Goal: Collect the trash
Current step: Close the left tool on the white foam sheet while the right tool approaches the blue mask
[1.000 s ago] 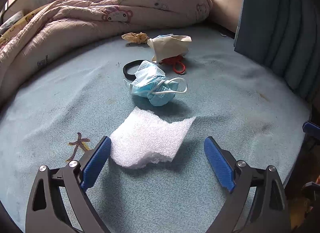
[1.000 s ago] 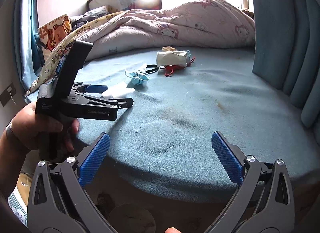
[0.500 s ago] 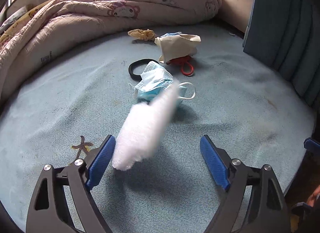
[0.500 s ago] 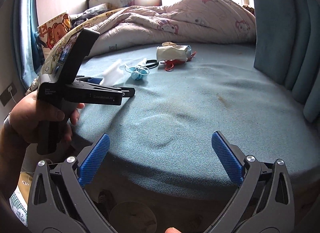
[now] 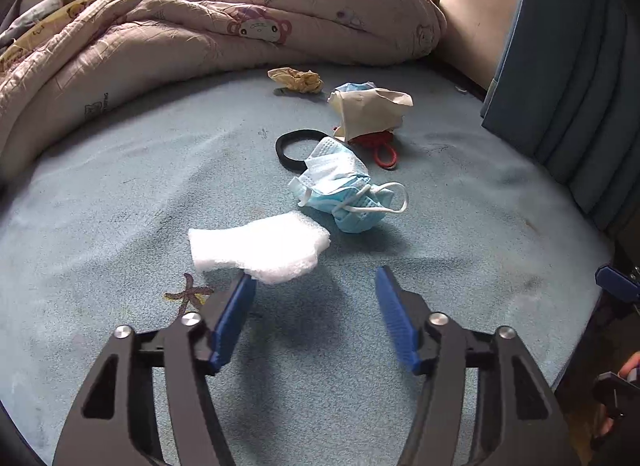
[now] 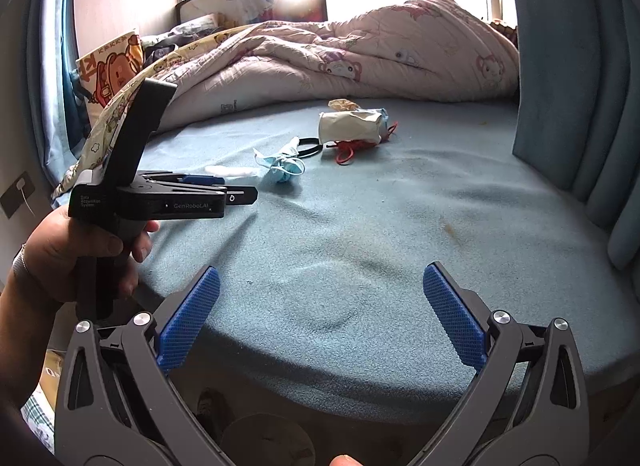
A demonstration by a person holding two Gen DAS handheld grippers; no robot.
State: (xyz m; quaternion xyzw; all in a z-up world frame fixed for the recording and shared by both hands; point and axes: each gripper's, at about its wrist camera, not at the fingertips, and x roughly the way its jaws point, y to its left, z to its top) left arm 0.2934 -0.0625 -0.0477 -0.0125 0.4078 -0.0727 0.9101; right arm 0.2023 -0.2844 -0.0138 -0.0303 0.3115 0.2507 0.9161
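Trash lies on the blue bed sheet (image 5: 120,201). A white foam sheet (image 5: 260,248) lies flat just beyond my left gripper (image 5: 314,290), which is open and empty; its left fingertip touches the foam's near edge. Behind it lie a crumpled blue face mask (image 5: 340,189), a black hair band (image 5: 294,145), a crumpled beige paper cup (image 5: 368,109) over a red band (image 5: 384,149), and a yellowish wad (image 5: 296,79). My right gripper (image 6: 320,294) is open and empty at the bed's near edge, far from the trash (image 6: 352,125).
A pink quilt (image 5: 200,37) is heaped along the back of the bed. Blue curtains (image 5: 568,65) hang at the right. In the right wrist view the left gripper body (image 6: 152,193) and the hand are at the left. The floor below the bed edge is dim.
The foam sheet flipped up off the sheet and has landed flat again, turned and farther left. My left gripper has narrowed a little. The right gripper has not moved.
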